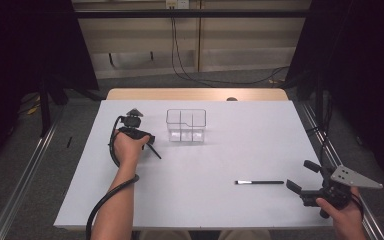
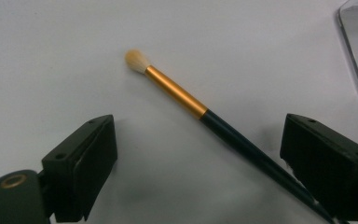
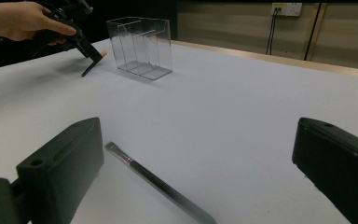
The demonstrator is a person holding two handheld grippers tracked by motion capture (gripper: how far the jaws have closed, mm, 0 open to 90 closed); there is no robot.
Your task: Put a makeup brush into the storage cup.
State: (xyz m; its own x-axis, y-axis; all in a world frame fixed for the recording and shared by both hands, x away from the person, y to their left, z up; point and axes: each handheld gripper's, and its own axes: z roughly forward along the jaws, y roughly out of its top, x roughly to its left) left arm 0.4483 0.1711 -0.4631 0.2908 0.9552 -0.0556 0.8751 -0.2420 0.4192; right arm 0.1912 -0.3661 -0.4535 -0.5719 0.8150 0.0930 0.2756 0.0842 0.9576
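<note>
The left claw [image 2: 198,163] stands wide, its jaws either side of the gold-banded brush [image 2: 223,126] lying on the worktop [image 1: 205,165] just beside the clear organizer [image 1: 186,126]; the handle seems to brush one jaw, unpinched. The pick-up is in hand: next, close squarely on the handle. The right claw [image 3: 196,172] gapes over the flat brush [image 3: 158,184], ungripped.

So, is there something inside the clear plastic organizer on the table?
The clear organizer looks empty: through its walls only the white table and the inner dividers are seen. Both brushes lie outside it. Nothing covers it, though reflections blur the bottom a little.
</note>
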